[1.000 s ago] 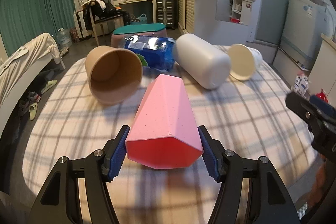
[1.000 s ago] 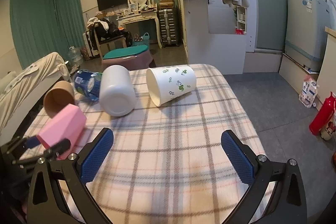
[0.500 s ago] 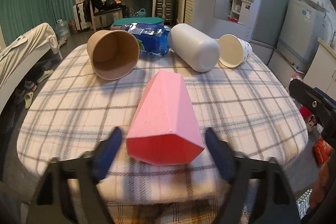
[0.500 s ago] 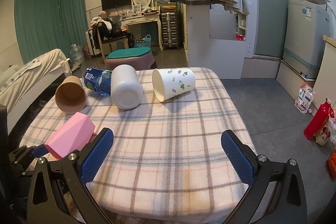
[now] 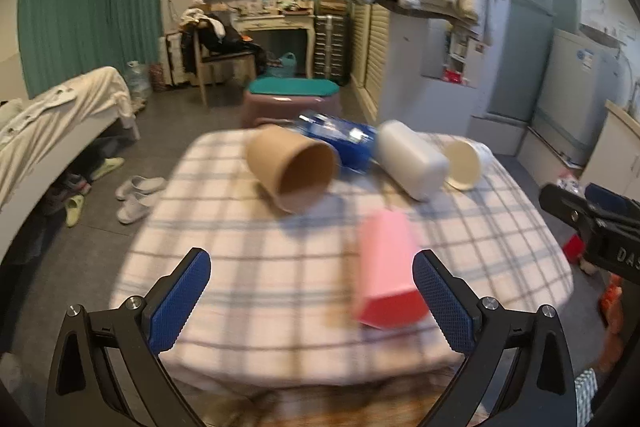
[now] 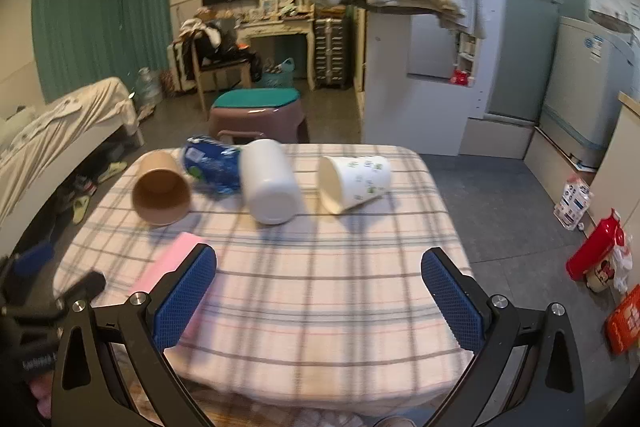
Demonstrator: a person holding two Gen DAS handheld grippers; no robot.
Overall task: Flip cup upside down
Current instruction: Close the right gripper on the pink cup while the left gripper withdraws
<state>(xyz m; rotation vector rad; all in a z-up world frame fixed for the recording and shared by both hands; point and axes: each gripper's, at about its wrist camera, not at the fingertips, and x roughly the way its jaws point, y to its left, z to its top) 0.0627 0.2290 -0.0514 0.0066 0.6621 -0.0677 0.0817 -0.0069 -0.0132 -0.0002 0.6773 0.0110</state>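
Observation:
A pink faceted cup [image 5: 386,267] rests base-up on the checked table [image 5: 248,267] near its front edge; in the right wrist view [image 6: 168,265] my finger partly hides it. My left gripper [image 5: 312,301] is open and empty, pulled back in front of the table, the cup just inside its right finger. My right gripper [image 6: 320,301] is open and empty, also back from the table edge. A brown paper cup [image 5: 292,169], a white bottle [image 5: 412,159] and a white printed cup [image 6: 354,181] lie on their sides further back.
A blue packet [image 5: 340,139] lies behind the brown cup. A stool with a teal cushion [image 6: 256,115] stands beyond the table. A bed [image 5: 52,119] is at the left, slippers [image 5: 136,195] on the floor. A red bottle [image 6: 596,251] stands on the floor at the right.
My left gripper opened, let go of the pink cup and drew back and to the left. The cup stays on the table. My right gripper also drew back from the table.

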